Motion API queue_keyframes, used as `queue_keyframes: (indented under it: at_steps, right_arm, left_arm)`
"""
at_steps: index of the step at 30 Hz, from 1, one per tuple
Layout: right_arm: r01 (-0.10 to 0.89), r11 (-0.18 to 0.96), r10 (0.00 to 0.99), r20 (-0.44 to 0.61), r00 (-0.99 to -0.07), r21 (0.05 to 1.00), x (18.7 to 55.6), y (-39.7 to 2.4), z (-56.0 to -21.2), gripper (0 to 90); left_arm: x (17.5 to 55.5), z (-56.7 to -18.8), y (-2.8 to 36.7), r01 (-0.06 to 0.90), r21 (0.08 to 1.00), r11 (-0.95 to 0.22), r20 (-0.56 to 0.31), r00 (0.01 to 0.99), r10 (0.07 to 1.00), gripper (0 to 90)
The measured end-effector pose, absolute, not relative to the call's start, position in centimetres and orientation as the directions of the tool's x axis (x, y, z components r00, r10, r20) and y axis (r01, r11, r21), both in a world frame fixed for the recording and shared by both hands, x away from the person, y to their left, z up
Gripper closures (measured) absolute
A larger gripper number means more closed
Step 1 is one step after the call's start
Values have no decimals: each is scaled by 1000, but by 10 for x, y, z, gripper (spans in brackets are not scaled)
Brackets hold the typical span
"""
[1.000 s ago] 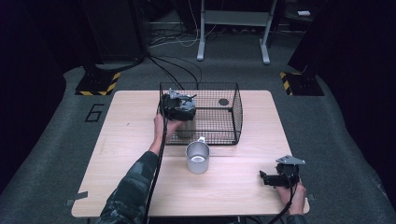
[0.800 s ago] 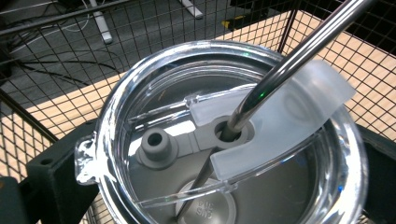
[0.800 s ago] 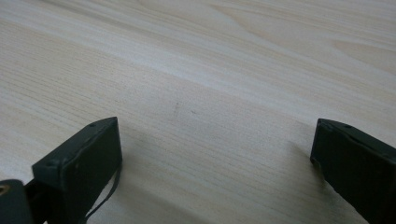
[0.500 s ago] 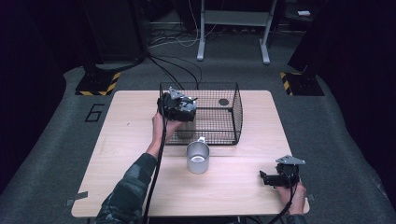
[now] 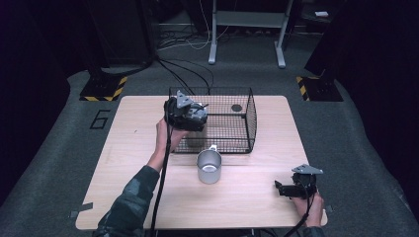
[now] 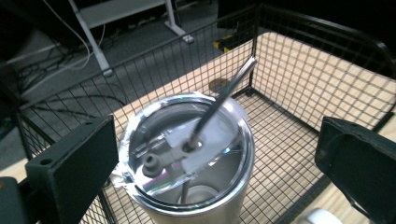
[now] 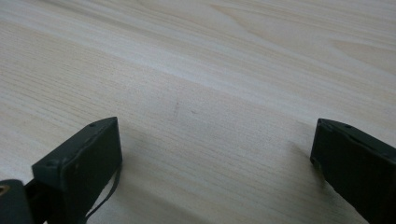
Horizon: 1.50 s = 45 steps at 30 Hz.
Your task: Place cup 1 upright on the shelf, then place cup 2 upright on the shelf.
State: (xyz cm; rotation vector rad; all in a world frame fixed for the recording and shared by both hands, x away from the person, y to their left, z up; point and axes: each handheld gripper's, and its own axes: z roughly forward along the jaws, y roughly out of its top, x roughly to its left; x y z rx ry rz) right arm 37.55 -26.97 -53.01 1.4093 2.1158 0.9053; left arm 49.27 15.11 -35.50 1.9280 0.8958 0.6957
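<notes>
- Left gripper (image 5: 190,116) held at the left end of the wire basket (image 5: 247,111), above its rim. Jaws wide apart in the left gripper view, clamping nothing.
- Steel tumbler (image 6: 187,158) sits between those jaws (neither jaw touches it), standing upright inside the basket, clear lid on, metal straw (image 6: 224,100) leaning toward the far corner.
- Metal mug (image 5: 209,166) on the table (image 5: 138,187), just near of the basket's front wall, handle toward the basket.
- Right gripper (image 5: 289,190) low at the near right corner, well apart from the mug. Jaws spread over bare wood, empty.
</notes>
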Motion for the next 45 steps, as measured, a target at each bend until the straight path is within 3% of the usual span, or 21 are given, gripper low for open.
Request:
queue_keyframes:
  at_steps: [13,29,37,45]
  right_arm:
    - [636,266,923,-2,-384,724,376,-270,-530,15]
    - [636,268,923,-3,-385,724,376,-270,-530,16]
    - [638,263,925,-1,-381,723,375,-269,-530,16]
    - [638,264,924,-1,-381,724,375,-269,-530,15]
  left_arm:
    - [448,-351,175,299,864,-405,156,606,780,0]
    - [399,-390,217,339,865,-370,128,565,815,0]
    - [387,-428,251,421,850,-317,73,502,862,0]
    - [385,-481,288,562,775,-290,39,415,909,0]
